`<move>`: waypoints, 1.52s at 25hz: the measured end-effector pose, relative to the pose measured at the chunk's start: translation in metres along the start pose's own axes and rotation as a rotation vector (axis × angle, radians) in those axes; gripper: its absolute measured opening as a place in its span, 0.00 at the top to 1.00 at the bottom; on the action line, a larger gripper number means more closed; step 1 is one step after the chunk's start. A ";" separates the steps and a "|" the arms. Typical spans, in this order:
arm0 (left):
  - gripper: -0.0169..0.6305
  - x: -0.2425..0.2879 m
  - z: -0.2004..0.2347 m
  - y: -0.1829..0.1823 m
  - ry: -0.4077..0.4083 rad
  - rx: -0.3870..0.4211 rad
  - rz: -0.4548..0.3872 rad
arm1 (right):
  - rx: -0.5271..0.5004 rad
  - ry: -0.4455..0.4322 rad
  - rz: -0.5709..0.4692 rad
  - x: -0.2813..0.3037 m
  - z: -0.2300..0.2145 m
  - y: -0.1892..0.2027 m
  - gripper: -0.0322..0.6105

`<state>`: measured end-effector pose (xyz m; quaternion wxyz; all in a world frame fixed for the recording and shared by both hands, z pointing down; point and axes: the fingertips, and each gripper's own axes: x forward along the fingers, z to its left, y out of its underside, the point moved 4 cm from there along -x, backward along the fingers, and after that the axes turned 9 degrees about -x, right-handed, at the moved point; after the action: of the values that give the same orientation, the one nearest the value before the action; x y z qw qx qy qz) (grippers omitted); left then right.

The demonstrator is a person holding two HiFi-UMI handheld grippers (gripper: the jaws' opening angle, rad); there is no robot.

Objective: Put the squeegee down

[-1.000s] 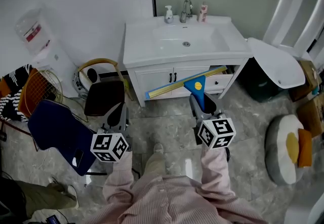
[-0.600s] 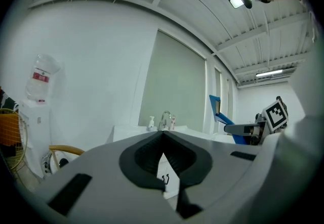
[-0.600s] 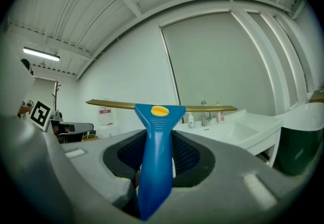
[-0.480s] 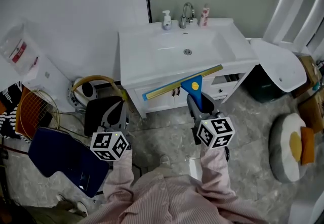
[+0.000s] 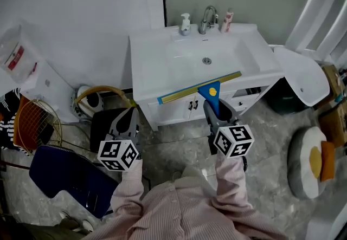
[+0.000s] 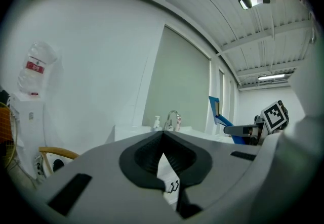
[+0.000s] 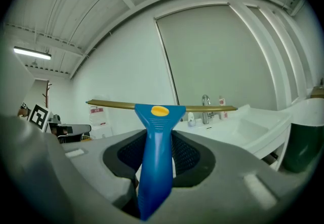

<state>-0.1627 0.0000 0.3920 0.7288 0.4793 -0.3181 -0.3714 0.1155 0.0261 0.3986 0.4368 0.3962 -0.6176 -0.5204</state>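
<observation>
The squeegee [image 5: 201, 88] has a blue handle and a long gold blade. Its blade hangs level over the front edge of the white sink vanity [image 5: 157, 68]. My right gripper [image 5: 216, 115] is shut on the blue handle [image 7: 156, 157], and the blade [image 7: 111, 103] stands crosswise beyond the jaws. My left gripper [image 5: 129, 121] hovers to the left of the vanity, lower than the counter. Its jaws meet at the tips [image 6: 163, 136] with nothing between them. In the left gripper view the squeegee [image 6: 215, 110] and the right gripper [image 6: 244, 129] show at the right.
A faucet [image 5: 207, 15] and two small bottles [image 5: 185, 22] [image 5: 227, 19] stand at the back of the basin. A dark stool [image 5: 107, 125], a blue chair [image 5: 68, 176] and a water dispenser [image 5: 35, 79] are at the left. A white lid [image 5: 302, 73] and a cushion [image 5: 306, 160] are at the right.
Both grippers have come closer to the vanity. The squeegee blade, earlier in front of the cabinet doors, now hangs over the counter's front edge.
</observation>
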 end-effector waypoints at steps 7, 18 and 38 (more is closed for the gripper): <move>0.98 0.030 0.029 0.003 -0.029 -0.024 0.011 | -0.003 -0.011 0.014 0.045 -0.012 0.004 0.75; 0.98 0.118 0.084 -0.022 -0.097 -0.054 -0.017 | -0.002 -0.083 0.036 0.168 -0.045 -0.007 0.75; 0.98 0.265 0.166 -0.034 -0.212 -0.138 0.051 | -0.005 -0.220 0.174 0.357 -0.097 0.006 0.75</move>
<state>-0.1685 -0.3095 0.4452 0.7316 0.3778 -0.3792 -0.4222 0.0985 -0.3391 0.4578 0.4110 0.2808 -0.6925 -0.5222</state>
